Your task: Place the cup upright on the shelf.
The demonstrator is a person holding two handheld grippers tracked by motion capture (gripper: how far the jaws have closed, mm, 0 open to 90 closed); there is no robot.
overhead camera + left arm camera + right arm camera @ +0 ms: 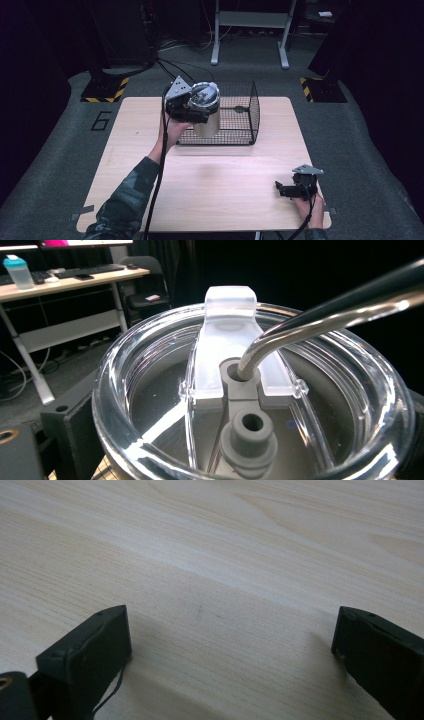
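Gripping a tumbler (206,109) aloft, left tool (192,107) (over basket (240,120)), right tool (287,189) agape, resting on table (210,185)

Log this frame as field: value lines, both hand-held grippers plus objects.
left hand-held gripper: raised, shut on tumbler
tumbler: steel body, clear lid, bent metal straw through lid hole
wire basket: black, on table behind tumbler
right hand-held gripper: open, low over bare wood, near table's right front corner
table: light wood
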